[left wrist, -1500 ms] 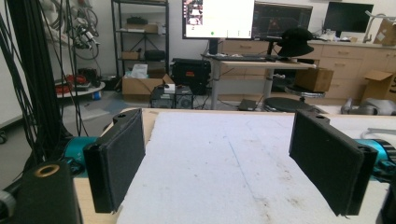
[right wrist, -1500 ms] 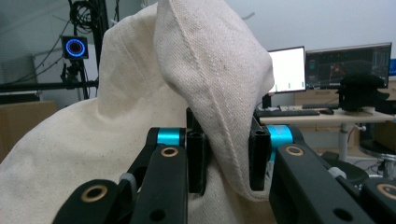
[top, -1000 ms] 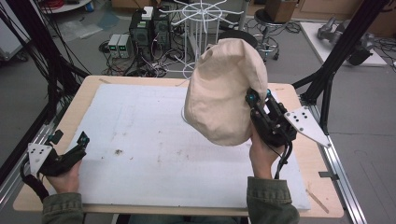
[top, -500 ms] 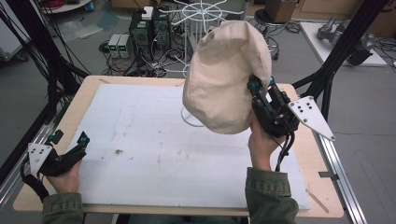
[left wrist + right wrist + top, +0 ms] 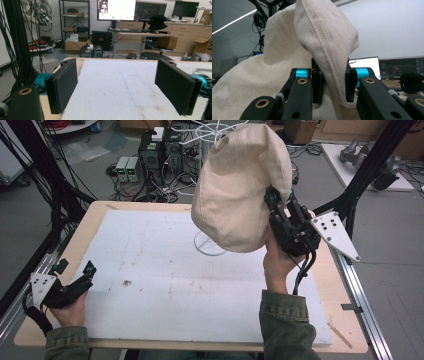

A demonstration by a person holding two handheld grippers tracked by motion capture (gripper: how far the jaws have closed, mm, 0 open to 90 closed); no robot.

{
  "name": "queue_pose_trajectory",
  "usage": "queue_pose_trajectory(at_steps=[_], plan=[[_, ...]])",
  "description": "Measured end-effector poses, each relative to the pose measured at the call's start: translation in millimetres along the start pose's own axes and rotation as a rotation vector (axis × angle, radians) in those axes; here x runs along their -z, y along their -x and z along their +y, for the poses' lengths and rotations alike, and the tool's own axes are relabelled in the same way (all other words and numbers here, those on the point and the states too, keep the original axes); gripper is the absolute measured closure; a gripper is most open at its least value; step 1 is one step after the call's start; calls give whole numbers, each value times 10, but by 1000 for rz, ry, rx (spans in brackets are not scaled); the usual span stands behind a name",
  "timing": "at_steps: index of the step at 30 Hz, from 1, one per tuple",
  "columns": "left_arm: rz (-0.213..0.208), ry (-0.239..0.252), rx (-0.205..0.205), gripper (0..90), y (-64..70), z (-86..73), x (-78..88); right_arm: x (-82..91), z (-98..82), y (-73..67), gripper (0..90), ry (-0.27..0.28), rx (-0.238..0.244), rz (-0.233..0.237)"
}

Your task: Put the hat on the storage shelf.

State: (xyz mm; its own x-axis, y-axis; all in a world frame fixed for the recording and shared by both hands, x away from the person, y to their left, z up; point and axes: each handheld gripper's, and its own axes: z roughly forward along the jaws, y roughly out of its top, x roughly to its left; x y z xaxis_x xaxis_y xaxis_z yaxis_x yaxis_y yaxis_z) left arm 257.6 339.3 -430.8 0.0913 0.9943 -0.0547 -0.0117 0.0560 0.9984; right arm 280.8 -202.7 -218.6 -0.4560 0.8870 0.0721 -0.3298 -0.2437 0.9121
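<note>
My right gripper (image 5: 274, 202) pinches the cream canvas hat (image 5: 240, 185) above the wire stand (image 5: 210, 247); next, settle it on top; left gripper (image 5: 122, 85) spread, idle.

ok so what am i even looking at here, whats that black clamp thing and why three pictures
No robot here: a person holds a hand tool with two black jaws in each hand. One picture is from a camera above the table; the other two come from cameras riding on each tool. The right gripper is lifted, its jaws pinched shut on a fold of a cream cloth hat, seen close in its own view. Below the hat a white wire stand sits on the white pad. The left gripper rests near the table's edge, jaws open, holding nothing.
</note>
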Motion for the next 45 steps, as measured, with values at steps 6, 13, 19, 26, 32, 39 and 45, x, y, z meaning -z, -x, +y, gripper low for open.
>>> queue_pose_trajectory(at_steps=[6, 13, 19, 26, 32, 39, 45], plan=[[-2, -1, 0, 186, 1, -1, -4, -115, 82, -3, 753, 22, -29, 1], [-2, 1, -1, 186, 0, 0, -4, -285, 121, -38, 753, 21, -25, 10], [0, 0, 3, 186, -8, -4, -7, -405, 73, -70, 751, 11, -25, 17], [-2, -2, 3, 186, -6, -4, -8, -501, 43, -54, 751, 5, -18, 16], [-3, 0, 3, 186, 3, -5, -13, -553, -10, -64, 750, -6, -12, 17], [-1, 1, 2, 186, -2, -6, -12, -606, -71, -67, 749, -32, -9, 9], [-2, 0, 1, 187, -4, -6, -12, -601, -213, -31, 747, -74, -10, -5]])
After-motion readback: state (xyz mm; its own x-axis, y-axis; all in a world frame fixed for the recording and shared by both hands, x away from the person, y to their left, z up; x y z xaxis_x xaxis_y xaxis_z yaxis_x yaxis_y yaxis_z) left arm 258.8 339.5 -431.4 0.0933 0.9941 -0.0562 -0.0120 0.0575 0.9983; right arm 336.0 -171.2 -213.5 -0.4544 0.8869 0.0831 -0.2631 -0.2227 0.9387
